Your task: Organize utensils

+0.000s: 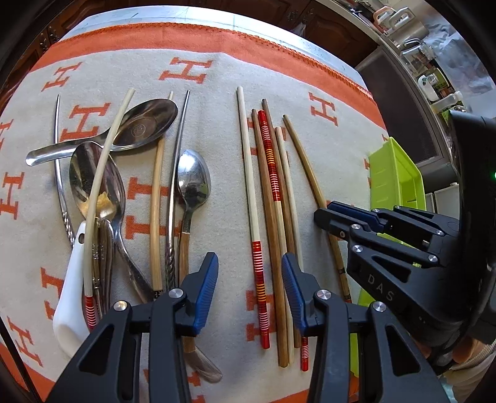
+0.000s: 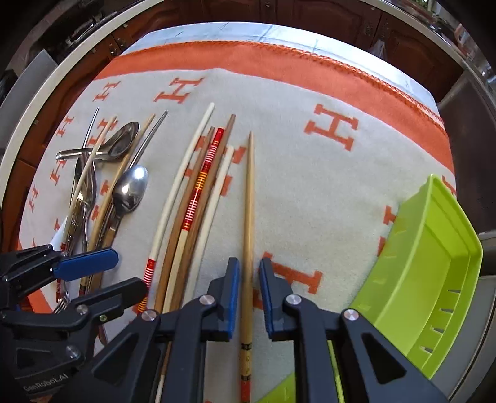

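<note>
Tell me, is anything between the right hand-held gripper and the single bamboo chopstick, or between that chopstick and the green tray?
Nothing visible. The right hand-held gripper already straddles the bamboo chopstick, with small gaps showing at both pads. Only bare cloth lies between it and the green tray. The other chopsticks lie on the far side.

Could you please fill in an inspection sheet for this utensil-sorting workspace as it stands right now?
Surface: beige blanket with orange H marks and an orange border covers the table.
Job's things: bundle of chopsticks laid side by side; single bamboo chopstick apart on their right; spoons and more chopsticks piled at the left; green tray at the right, its visible part empty.
Clutter: white ceramic spoon beside the pile.
Grippers: left gripper open over the chopstick bundle; right gripper straddles the single chopstick, fingers not yet pressing it.
Cables: nothing seen.
Surroundings: dark wooden cabinets behind the table.
</note>
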A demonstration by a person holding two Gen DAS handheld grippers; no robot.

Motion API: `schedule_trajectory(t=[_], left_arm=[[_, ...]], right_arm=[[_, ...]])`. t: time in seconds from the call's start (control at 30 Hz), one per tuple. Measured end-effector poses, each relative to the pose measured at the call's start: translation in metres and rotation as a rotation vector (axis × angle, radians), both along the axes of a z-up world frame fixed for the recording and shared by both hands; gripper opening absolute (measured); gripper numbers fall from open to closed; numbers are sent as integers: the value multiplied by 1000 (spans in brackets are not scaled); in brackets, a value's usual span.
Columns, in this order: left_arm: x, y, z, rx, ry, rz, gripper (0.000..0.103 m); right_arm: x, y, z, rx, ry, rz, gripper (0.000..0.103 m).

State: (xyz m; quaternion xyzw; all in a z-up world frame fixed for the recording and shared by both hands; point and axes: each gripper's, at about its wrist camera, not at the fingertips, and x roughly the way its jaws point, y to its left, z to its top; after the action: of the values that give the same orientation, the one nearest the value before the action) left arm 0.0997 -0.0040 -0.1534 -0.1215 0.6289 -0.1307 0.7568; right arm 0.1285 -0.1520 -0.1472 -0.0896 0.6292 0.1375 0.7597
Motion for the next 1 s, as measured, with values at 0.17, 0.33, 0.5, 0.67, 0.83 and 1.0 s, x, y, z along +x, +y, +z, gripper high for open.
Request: schedule_trajectory(t=[0.17,0.33,0.5,0.67,0.83,1.0], left_arm=[[1,-4,-3,10,-4,-3,38],[5,-9,-5,24,-16,-1,25],[11,-19,-7,50,-27,1,24],[16,-36,-6,145,-55,-9,23],[19,-56,-7,276,-109,-27,5],[22,-48,-7,219,-100,-3,3]], right_arm=[[-1,3,-2,11,-20,-2,7],[3,-11,2,98,14,-89,6],[-8,-23,16,154,12,-126,6],[-17,-35,30,213,8,-179,6],[-24,-41,42,272,-1,-223,6],[-29,-51,54,356,4,-274,6]])
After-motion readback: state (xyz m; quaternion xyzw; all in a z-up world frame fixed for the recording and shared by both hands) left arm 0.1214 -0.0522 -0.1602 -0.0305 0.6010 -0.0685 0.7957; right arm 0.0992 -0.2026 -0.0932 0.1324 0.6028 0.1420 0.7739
